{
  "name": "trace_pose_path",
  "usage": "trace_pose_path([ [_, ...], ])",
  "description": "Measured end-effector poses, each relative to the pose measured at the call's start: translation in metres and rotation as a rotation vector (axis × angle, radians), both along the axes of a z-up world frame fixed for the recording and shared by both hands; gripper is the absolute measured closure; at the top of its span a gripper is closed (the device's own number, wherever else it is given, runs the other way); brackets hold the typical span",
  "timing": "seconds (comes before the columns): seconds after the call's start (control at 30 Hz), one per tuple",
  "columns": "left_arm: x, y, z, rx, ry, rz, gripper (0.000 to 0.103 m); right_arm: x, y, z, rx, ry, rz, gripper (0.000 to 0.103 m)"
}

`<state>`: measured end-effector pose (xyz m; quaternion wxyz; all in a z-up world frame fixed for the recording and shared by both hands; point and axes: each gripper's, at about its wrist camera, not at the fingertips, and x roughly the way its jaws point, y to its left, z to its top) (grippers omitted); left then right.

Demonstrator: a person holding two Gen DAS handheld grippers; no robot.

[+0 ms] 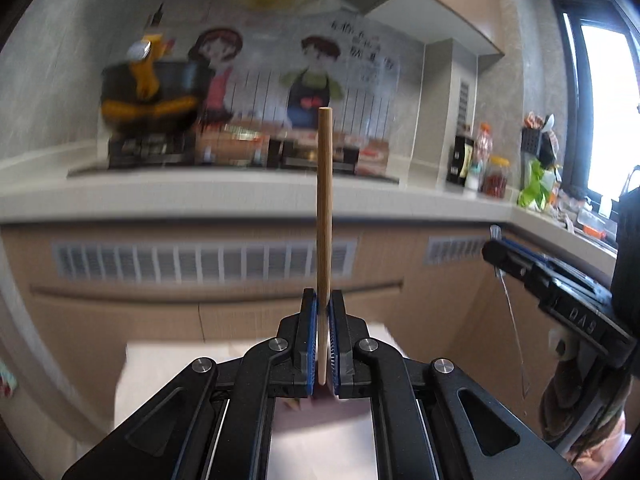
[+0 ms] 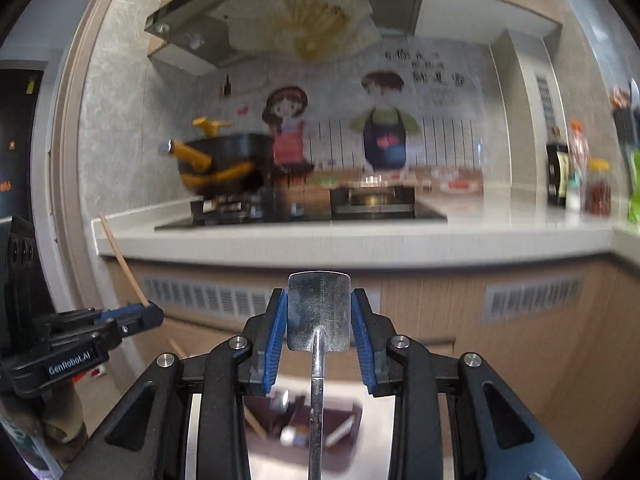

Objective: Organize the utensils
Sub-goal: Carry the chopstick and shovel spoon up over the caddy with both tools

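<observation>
My left gripper (image 1: pixel 323 312) is shut on a wooden chopstick (image 1: pixel 324 208), which stands upright between the blue pads. It also shows in the right wrist view (image 2: pixel 122 262), held by the left gripper (image 2: pixel 150 312) at the left. My right gripper (image 2: pixel 319 312) is shut on a metal spatula (image 2: pixel 319 308) by its flat blade; the handle hangs down. The right gripper (image 1: pixel 496 252) appears at the right in the left wrist view, with the spatula seen edge-on (image 1: pixel 514 324). Below my right gripper, a dark tray (image 2: pixel 340 436) with several utensils lies on a white surface.
A kitchen counter (image 1: pixel 240 196) runs ahead, with a stove (image 2: pixel 304 204) and a black pot with yellow handles (image 1: pixel 148 96). Bottles and jars (image 1: pixel 480 164) stand at the right. Cabinet fronts with vents (image 1: pixel 200 260) are below. A white table (image 1: pixel 160 368) lies under the grippers.
</observation>
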<state>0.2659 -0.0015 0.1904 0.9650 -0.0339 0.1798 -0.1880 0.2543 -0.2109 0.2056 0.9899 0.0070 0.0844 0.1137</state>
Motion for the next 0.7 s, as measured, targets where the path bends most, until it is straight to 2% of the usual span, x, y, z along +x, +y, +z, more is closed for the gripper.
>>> trace_pose_path([
  [0.17, 0.038, -0.003, 0.001, 0.004, 0.004, -0.008, 0.097, 0.035, 0.011, -0.01, -0.004, -0.007, 0.005, 0.074],
  [0.43, 0.083, -0.009, -0.058, 0.016, 0.115, -0.019, 0.097, 0.091, 0.019, -0.064, 0.015, 0.081, 0.012, 0.074],
  [0.7, 0.116, -0.014, -0.107, 0.011, 0.208, -0.029, 0.097, 0.124, 0.026, -0.108, -0.001, 0.098, -0.002, 0.074],
])
